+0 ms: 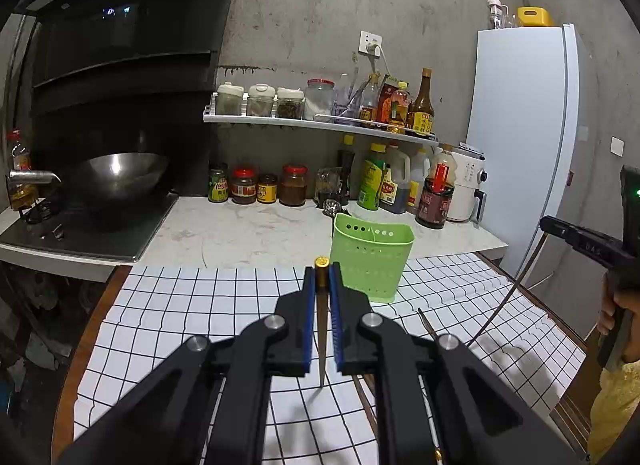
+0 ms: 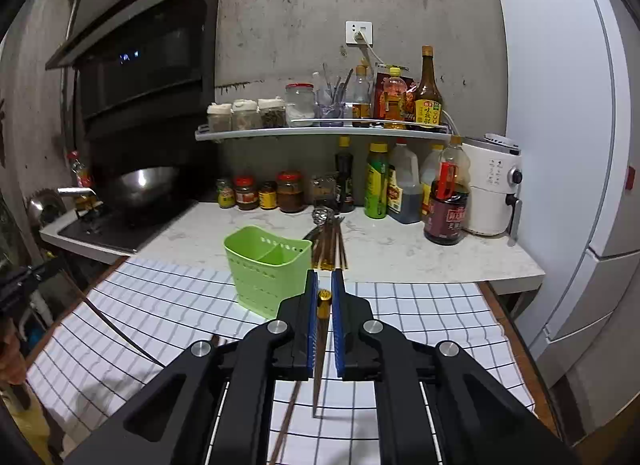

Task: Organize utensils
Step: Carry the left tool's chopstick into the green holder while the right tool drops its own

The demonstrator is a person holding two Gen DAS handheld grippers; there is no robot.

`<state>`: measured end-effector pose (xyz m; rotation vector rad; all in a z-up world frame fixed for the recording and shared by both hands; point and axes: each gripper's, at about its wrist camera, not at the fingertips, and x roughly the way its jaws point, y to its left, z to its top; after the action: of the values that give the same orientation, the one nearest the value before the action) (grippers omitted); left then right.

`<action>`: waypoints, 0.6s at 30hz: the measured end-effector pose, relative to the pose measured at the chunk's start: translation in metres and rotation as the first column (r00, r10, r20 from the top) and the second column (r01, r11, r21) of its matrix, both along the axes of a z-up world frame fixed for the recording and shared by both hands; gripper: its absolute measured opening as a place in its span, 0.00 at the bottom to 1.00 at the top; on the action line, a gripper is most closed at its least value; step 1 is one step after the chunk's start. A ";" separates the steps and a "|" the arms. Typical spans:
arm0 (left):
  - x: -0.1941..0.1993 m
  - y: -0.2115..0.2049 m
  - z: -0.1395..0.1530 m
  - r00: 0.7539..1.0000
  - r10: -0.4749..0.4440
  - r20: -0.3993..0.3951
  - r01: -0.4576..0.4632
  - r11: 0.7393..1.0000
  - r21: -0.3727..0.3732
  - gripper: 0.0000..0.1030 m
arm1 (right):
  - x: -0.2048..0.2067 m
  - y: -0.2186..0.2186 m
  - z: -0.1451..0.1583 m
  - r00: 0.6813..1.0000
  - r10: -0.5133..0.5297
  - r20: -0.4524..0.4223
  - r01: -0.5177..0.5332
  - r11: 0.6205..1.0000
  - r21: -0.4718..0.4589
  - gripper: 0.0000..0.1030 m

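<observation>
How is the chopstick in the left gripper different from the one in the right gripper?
The left gripper grips its chopstick right at the gold cap, which pokes just past the fingertips; the right gripper holds its chopstick with the cap set back between the blue pads. The left one hangs nearly straight down the frame; the right one tilts slightly. Both are dark, tapered, gold-capped chopsticks, clamped with tips toward the camera, above the checked cloth.

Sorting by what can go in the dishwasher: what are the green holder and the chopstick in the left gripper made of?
Green holder: likely plastic, matte, moulded with perforated walls. Chopstick in the left gripper: probably dark wood or composite, tapered, with a shiny gold, metal-looking cap.
</observation>
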<state>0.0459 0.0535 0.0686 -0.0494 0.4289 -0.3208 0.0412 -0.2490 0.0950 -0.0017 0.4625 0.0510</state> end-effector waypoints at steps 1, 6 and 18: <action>0.004 -0.002 -0.004 1.000 -0.003 -0.019 0.003 1.000 0.008 0.06 | 0.002 0.001 -0.004 1.000 -0.004 -0.004 0.004 1.000 -0.010 0.08; 0.014 -0.012 -0.021 0.997 0.012 -0.071 -0.009 0.999 0.045 0.06 | 0.007 -0.004 -0.017 1.000 -0.016 -0.018 0.016 1.000 -0.002 0.08; 0.023 -0.028 0.031 0.998 -0.025 0.063 0.025 1.000 0.015 0.06 | 0.019 -0.002 0.014 0.993 0.004 0.119 -0.005 1.000 0.010 0.06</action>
<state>0.0688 0.0255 0.0999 -0.0199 0.3696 -0.3431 0.0606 -0.2511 0.1090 0.0039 0.3433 0.0573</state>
